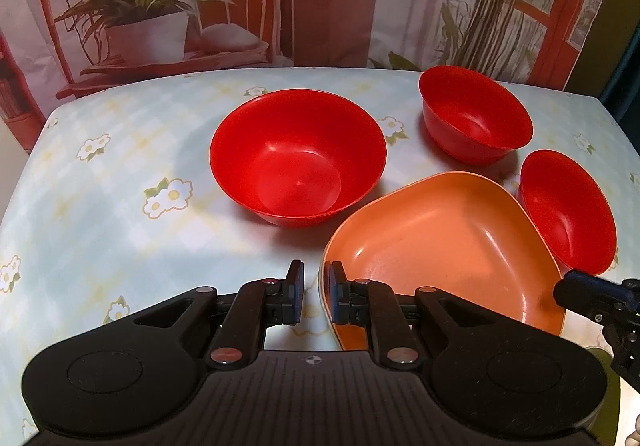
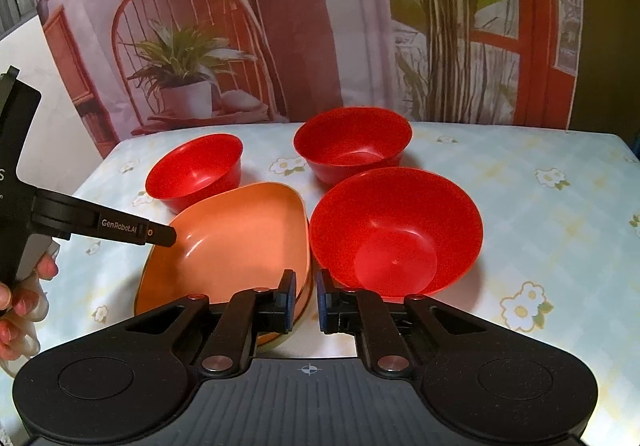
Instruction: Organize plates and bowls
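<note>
I kept both pairs of fingers slightly apart, left gripper (image 1: 314, 294) and right gripper (image 2: 306, 300) straddling the orange plate's (image 1: 436, 234) rim at six o'clock, needing squarer, deeper bites.

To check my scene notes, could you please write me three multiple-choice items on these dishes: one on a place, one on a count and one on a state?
1. Where does the plate lie on the table?
A. at the far edge
B. at the near side, beside the bowls
C. inside a bowl

2. How many bowls are there?
A. two
B. three
C. five

3. How do the bowls stand?
A. upright and empty
B. upside down
C. stacked in one pile

Answers: 1 B, the orange plate fills the foreground in both views. 2 B, three red bowls show in each view. 3 A, every bowl shows its bare inside.
</note>
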### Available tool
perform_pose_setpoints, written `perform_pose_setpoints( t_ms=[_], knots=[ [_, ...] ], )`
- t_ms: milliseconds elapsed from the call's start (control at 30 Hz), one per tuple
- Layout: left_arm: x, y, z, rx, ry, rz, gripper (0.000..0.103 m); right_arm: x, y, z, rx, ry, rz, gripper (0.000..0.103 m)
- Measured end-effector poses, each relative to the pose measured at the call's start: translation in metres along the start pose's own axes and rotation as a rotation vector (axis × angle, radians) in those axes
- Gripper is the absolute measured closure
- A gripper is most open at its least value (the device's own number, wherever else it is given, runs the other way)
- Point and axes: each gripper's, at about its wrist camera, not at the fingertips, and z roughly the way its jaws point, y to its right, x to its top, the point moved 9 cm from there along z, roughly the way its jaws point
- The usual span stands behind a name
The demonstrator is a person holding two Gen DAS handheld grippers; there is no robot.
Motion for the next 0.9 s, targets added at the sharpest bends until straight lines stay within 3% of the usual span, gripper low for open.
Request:
perform_pose_setpoints(
  t_ms=[400, 667, 900],
  knots=[
    [0.001, -0.003, -0.003, 0.000, 0.010, -0.008, 0.088, -0.006, 0.000, 0.009, 0.003, -0.031, 0.004, 0.098],
    [-0.002, 0.005, -0.039, -0.020, 0.076, -0.005, 0.088, -0.003, 0.001, -0.010, 0.007, -0.001, 0.001, 0.092],
    [-0.030, 0.024, -0.070, -0.070, 0.092, -0.011, 0.088, -0.013, 0.005, -0.038, -0.008, 0.014, 0.001, 0.091]
  ],
)
